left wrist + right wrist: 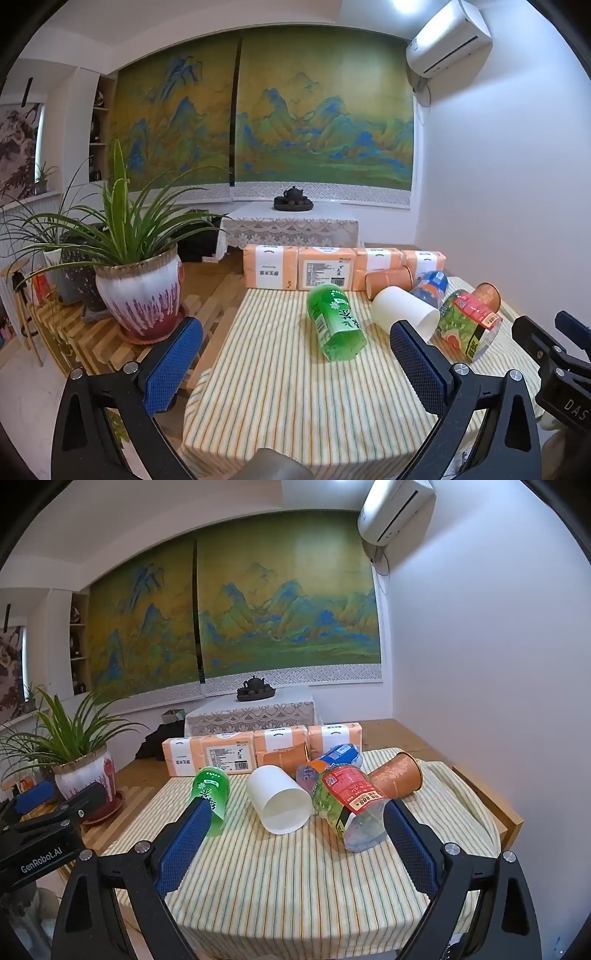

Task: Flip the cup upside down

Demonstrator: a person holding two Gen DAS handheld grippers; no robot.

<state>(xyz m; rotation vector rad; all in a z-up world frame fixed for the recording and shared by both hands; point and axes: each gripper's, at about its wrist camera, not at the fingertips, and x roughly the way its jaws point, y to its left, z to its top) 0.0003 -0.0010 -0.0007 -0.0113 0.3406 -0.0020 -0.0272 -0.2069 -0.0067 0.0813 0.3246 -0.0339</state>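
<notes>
From the left wrist view, the left gripper (295,354) hangs above the near part of the striped tablecloth (280,398), blue pads spread wide with nothing between them. Using the white cup (404,314) as our landmark: it lies on its side on the cloth, open mouth turned toward the camera and to the right. Just left of it lies the green cup (336,321), also tipped over; just right of it, a clear cup with a red and green label (467,325), and behind that a brown patterned cup (487,295). Behind the white cup sit a blue and orange cup (430,286) and an orange cup (389,280), and further back a row of orange tissue packs (321,269). Far left of it stands a potted plant (140,291). The right gripper (561,365) pokes in at the right edge (only its dark frame shows here). Over to the right wrist view: the right gripper (295,830) is spread wide too, empty, and the white cup (280,797) lies straight ahead between its pads, mouth facing us. Left of it the green cup (210,794) sits behind the left pad, possibly touching it, hard to call. Right of it is the labelled clear cup (347,801), then the brown cup (399,779). The left gripper (55,805) shows far left.
</notes>
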